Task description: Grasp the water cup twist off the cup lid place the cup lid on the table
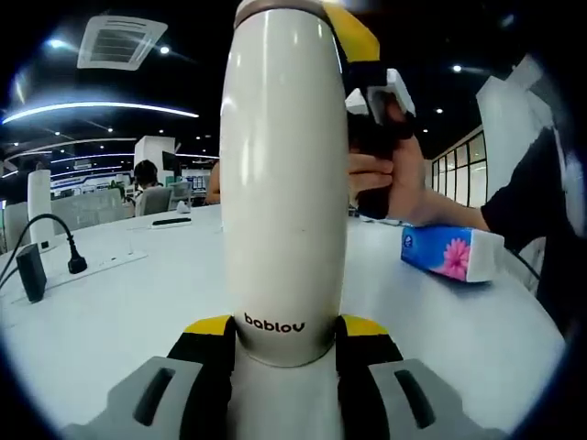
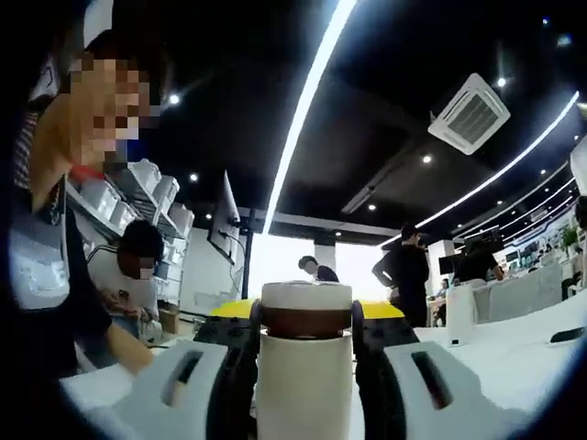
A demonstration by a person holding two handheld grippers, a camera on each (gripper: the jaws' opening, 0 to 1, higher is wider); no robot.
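Left gripper view: the left tongs (image 1: 284,353) are closed on the lower body of a cream water cup (image 1: 284,183) marked "bablov", which stands upright above the white bench (image 1: 110,302); whether its base rests on the bench cannot be told. At the cup's top right, the right tongs (image 1: 371,73) and the hand (image 1: 381,174) that carries them are at the level of the cup lid. A blue tissue pack (image 1: 451,252) lies on the bench to the right, and a plug with its cable (image 1: 64,252) at far left.

Right gripper view: the right tongs (image 2: 305,335) are closed on the neck of the cup, their yellow-tipped jaws flanking the cream cup lid (image 2: 305,295) and the brown band beneath it.

Step in hand, as judged: both grasps are set and the lid is seated, so twisting off is at hand. The next move calls for a firm hold by the left tongs while the right tongs turn the lid about the cup's axis, lift it off, and set it on a bare part of the bench.
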